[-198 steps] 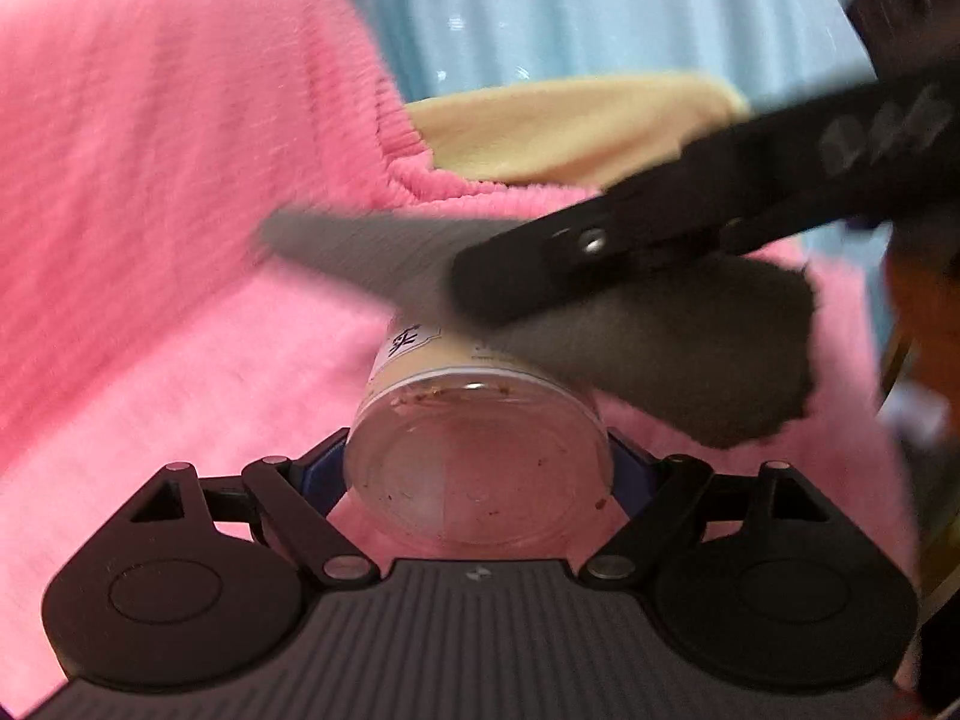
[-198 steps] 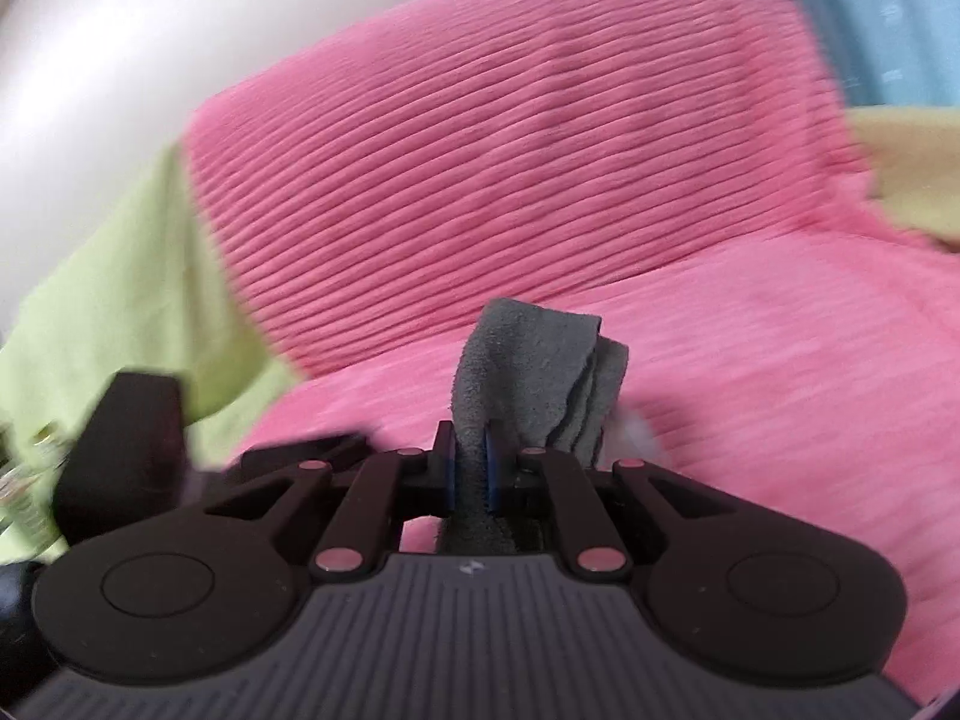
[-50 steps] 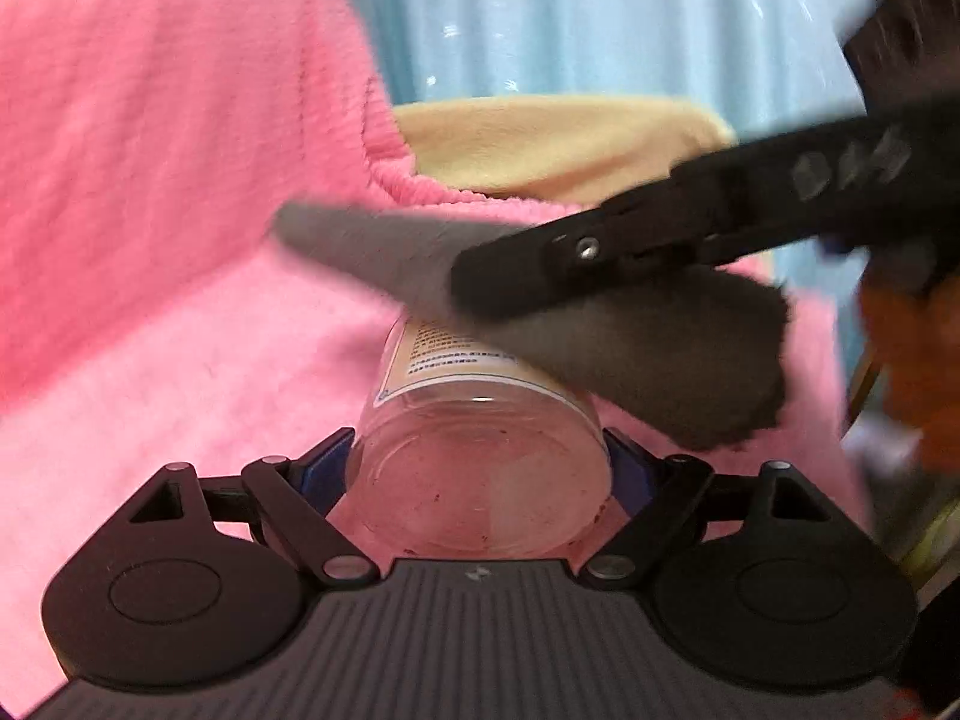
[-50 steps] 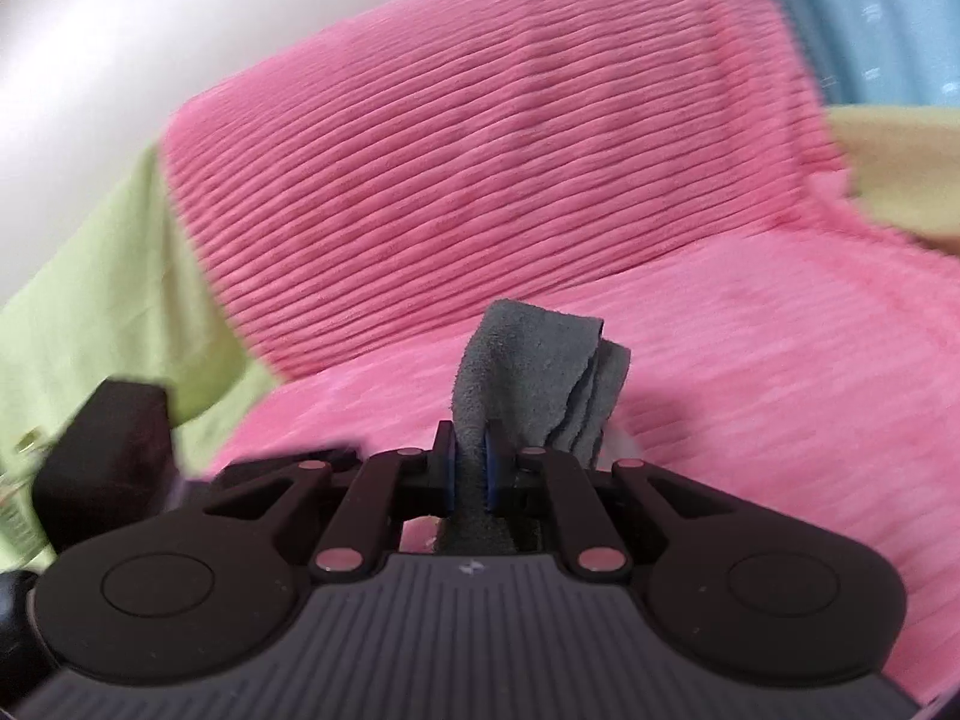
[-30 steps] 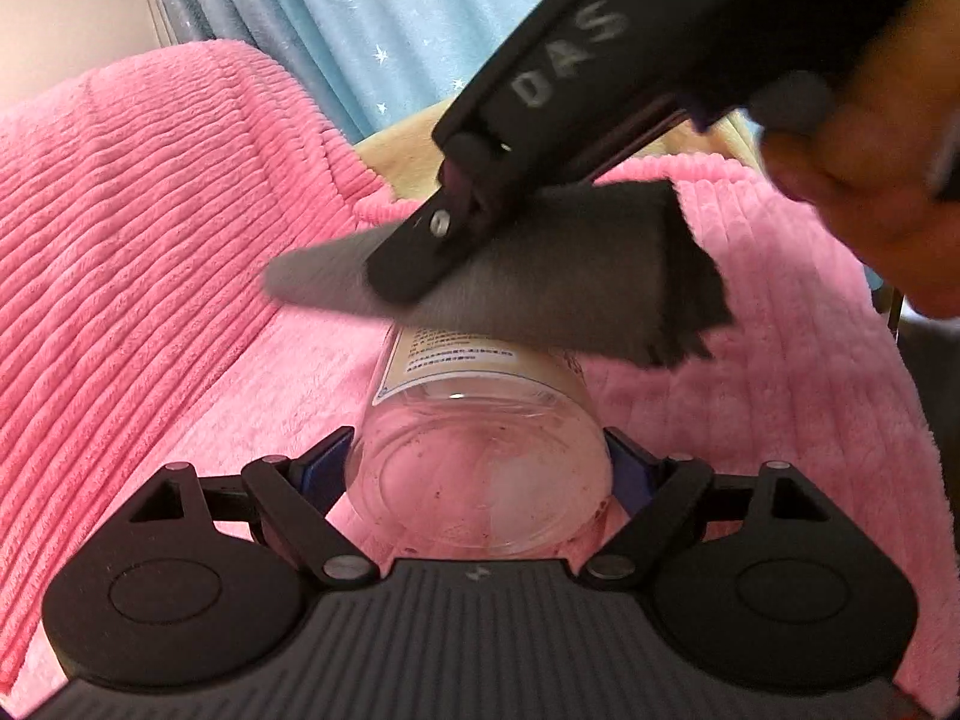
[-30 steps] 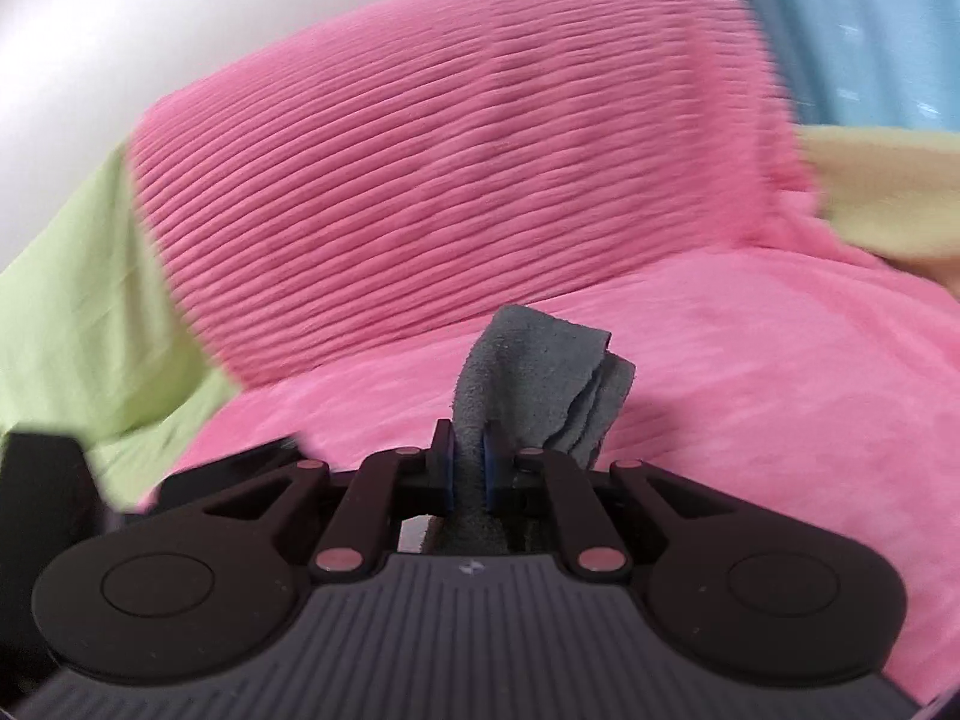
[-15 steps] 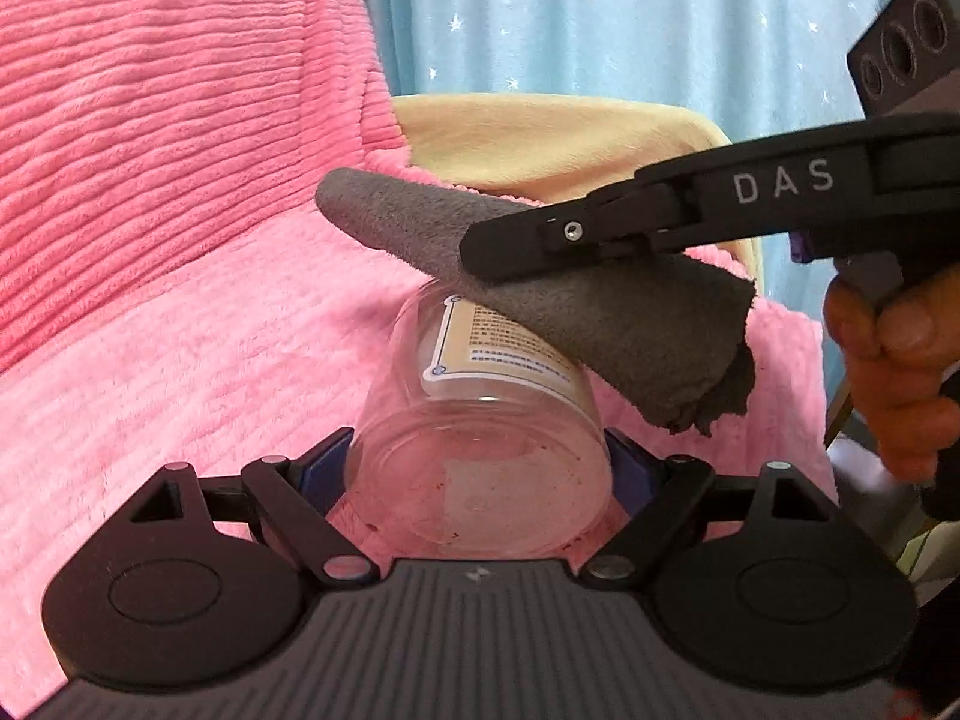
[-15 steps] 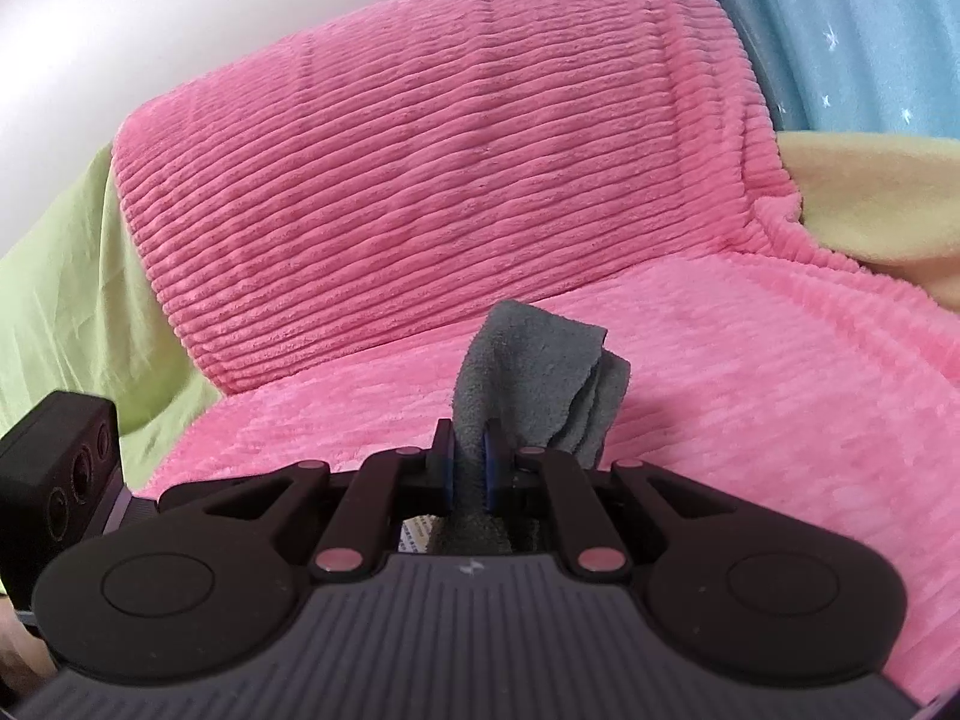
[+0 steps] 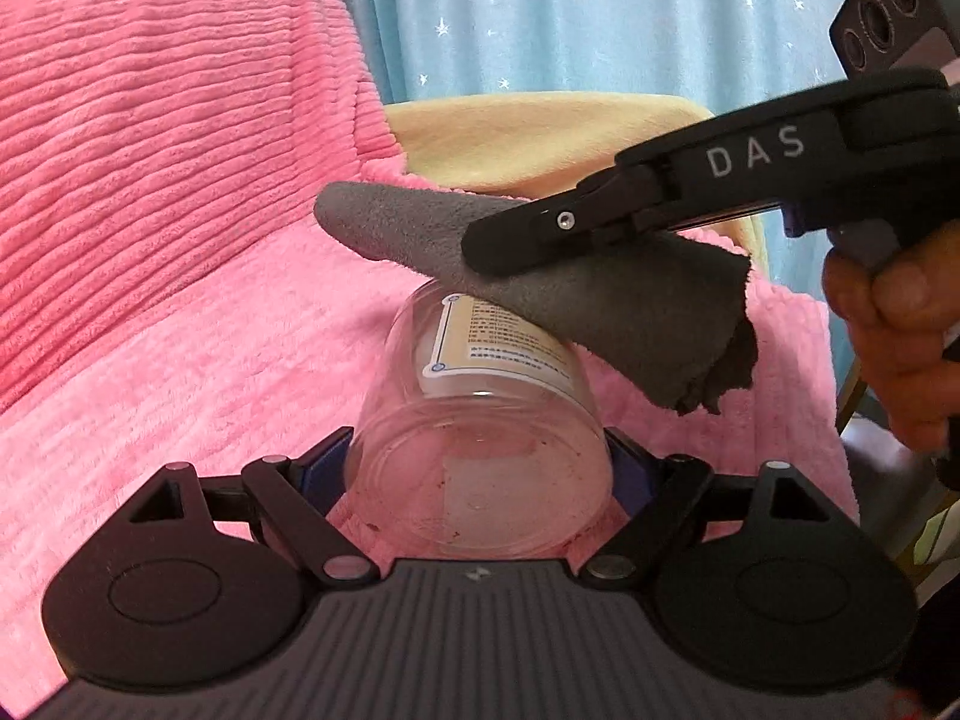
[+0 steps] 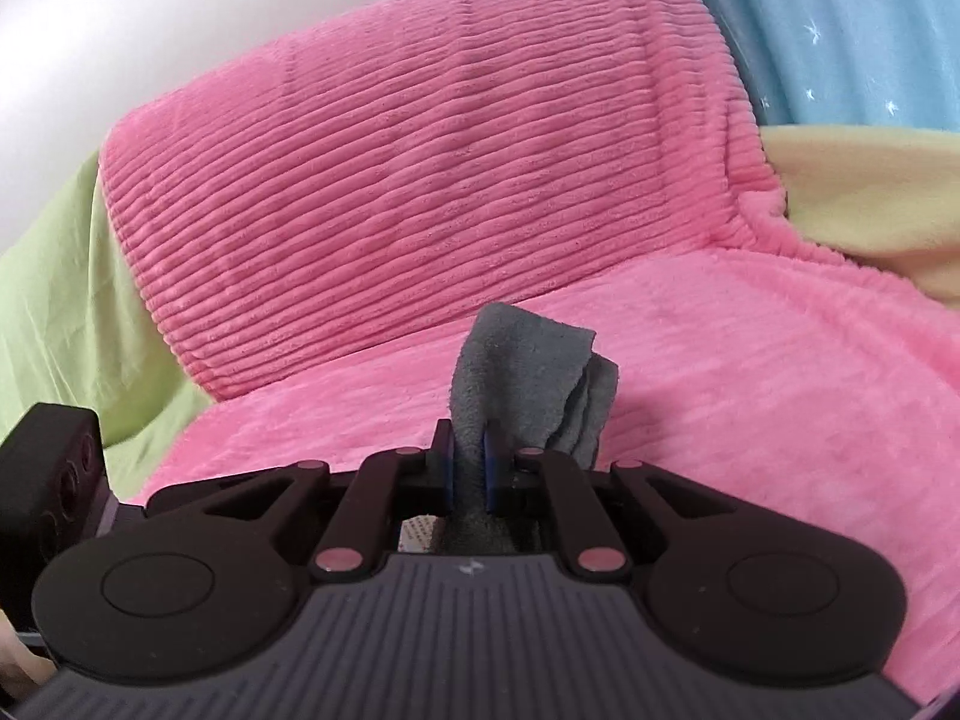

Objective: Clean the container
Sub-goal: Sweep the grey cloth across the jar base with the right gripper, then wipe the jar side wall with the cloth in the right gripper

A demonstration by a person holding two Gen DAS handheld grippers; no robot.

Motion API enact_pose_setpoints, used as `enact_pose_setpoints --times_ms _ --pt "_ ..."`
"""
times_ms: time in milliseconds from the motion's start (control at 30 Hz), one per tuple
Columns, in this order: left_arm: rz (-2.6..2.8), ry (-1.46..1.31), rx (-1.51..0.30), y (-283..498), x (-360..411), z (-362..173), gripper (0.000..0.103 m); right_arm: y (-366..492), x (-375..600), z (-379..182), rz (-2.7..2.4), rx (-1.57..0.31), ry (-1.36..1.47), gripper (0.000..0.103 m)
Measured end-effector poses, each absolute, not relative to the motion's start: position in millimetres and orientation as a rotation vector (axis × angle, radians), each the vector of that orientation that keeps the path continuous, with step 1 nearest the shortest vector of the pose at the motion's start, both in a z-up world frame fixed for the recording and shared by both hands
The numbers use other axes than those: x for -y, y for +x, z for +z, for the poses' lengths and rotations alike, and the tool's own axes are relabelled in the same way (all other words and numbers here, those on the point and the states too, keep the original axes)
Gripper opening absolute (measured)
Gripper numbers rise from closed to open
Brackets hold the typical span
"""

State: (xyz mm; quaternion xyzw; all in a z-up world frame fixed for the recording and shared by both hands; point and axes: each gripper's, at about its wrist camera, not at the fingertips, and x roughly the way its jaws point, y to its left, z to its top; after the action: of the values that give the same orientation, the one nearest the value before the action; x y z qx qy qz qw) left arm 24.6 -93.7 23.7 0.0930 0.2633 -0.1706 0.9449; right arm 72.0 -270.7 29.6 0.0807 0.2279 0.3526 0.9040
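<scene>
Judging the clear plastic jar (image 9: 480, 450) light, slick and easily crushed, we keep our left gripper (image 9: 480, 471) clamped at its base, the right gripper (image 10: 468, 474) pinching the grey cloth (image 9: 600, 294) at its one o'clock.

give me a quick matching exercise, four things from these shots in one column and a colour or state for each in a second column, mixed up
Things:
1. clear plastic jar
2. grey microfibre cloth
3. ribbed plush blanket
4. starred curtain

States:
A. pale blue
B. pinched in the right gripper
C. clamped in the left gripper
D. pink

Pairs: 1-C, 2-B, 3-D, 4-A
</scene>
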Motion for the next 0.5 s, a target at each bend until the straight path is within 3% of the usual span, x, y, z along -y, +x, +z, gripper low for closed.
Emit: enact_pose_setpoints --times_ms 133,500 --pt "-0.335 0.268 -0.526 21.3 99.1 23.8 0.085 63.6 265.4 30.7 0.723 -0.455 0.111 0.007" --pt "-0.333 0.288 -0.427 1.6 96.4 47.4 0.085 84.8 283.9 17.1 0.715 -0.583 0.306 0.007"
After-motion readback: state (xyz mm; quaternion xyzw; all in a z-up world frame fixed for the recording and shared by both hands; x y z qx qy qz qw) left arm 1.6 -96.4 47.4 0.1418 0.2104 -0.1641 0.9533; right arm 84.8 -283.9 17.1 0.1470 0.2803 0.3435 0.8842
